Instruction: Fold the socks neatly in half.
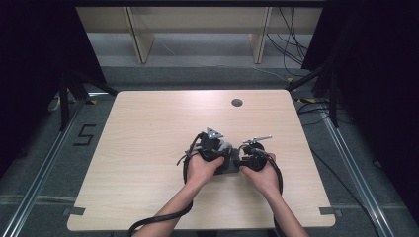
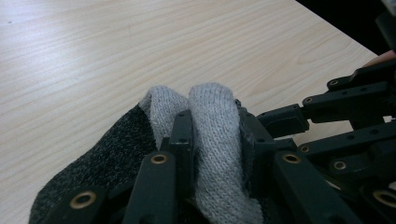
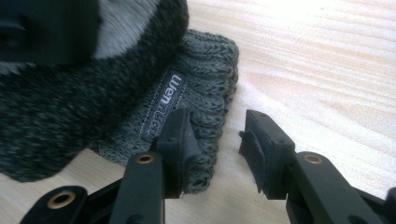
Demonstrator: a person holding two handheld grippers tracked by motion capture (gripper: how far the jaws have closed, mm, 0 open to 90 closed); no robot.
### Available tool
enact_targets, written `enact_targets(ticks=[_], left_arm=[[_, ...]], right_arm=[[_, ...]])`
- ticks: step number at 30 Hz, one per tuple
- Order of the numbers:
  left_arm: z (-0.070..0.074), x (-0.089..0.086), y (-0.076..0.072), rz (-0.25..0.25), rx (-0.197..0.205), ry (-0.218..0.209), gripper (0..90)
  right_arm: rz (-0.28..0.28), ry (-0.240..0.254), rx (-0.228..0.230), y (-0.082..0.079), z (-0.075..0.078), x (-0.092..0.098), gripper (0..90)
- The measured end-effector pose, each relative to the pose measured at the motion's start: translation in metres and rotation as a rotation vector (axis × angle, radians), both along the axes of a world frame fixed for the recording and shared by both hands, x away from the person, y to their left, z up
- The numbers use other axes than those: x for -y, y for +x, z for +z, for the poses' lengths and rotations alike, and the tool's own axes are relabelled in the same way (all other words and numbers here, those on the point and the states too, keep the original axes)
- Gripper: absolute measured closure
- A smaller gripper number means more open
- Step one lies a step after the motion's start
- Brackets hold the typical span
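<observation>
Sock, dark grey marl with a light grey toe and ribbed cuff, lies on the table near its front-centre, under both grippers. Left gripper: jaws pinch a raised fold of the light grey toe, pads pressed into the knit on either side. Right gripper: jaws spread over the cuff; the left pad touches the cuff's edge beside a sewn label, the other pad stands clear over bare wood, nothing pinched. In the high view both hands sit just beside each other at the sock, left hand and right hand. Beyond the sock, a round cable hole near the table's far edge.
</observation>
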State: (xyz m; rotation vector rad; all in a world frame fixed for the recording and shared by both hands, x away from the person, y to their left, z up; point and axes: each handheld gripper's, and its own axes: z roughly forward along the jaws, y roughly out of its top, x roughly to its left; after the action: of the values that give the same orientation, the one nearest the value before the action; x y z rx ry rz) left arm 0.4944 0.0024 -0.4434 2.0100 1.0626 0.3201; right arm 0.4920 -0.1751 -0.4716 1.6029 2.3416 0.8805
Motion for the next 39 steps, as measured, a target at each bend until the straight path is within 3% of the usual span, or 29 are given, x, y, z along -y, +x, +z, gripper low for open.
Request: enact_targets(ticks=[6, 10, 11, 15, 17, 19, 22, 26, 27, 33, 39], left_arm=[[-0.002, 0.003, 0.0, 0.001, 0.012, 0.022, 69.7], [-0.005, 0.006, -0.001, -0.003, 0.02, 0.035, 69.0], [-0.004, 0.005, 0.0, -0.014, 0.016, 0.049, 68.5], [-0.006, 0.007, 0.0, -0.005, 0.029, 0.045, 67.7], [-0.006, 0.007, 0.0, -0.011, 0.033, 0.057, 67.2], [-0.007, 0.009, 0.0, 0.005, 0.04, 0.035, 66.3], [-0.007, 0.009, 0.0, -0.006, 0.043, 0.05, 65.6], [-0.008, 0.011, -0.001, 0.0, 0.048, 0.022, 63.3], [-0.007, 0.01, -0.001, -0.021, 0.049, 0.041, 62.4], [-0.003, 0.01, -0.005, -0.058, 0.14, 0.005, 48.7], [0.021, 0.0, -0.016, -0.057, 0.199, -0.059, 37.7]], right_arm=[[-0.003, 0.002, 0.005, 0.0, 0.0, 0.0, 59.3], [-0.008, 0.004, 0.005, -0.001, 0.002, 0.002, 52.3], [-0.018, 0.03, -0.005, -0.003, 0.007, 0.004, 49.4], [-0.023, 0.042, 0.004, -0.008, 0.014, 0.008, 48.9], [-0.044, 0.042, 0.014, -0.011, 0.019, 0.009, 49.7], [-0.03, 0.054, 0.031, -0.016, 0.027, 0.011, 56.7], [-0.005, 0.047, 0.043, -0.019, 0.033, 0.011, 61.8], [0.008, 0.038, 0.041, -0.02, 0.032, 0.007, 64.1], [0.013, 0.036, 0.037, -0.019, 0.03, 0.007, 64.0], [-0.006, 0.036, 0.025, -0.018, 0.026, 0.008, 60.6], [-0.026, 0.049, 0.035, -0.018, 0.032, 0.015, 57.1]])
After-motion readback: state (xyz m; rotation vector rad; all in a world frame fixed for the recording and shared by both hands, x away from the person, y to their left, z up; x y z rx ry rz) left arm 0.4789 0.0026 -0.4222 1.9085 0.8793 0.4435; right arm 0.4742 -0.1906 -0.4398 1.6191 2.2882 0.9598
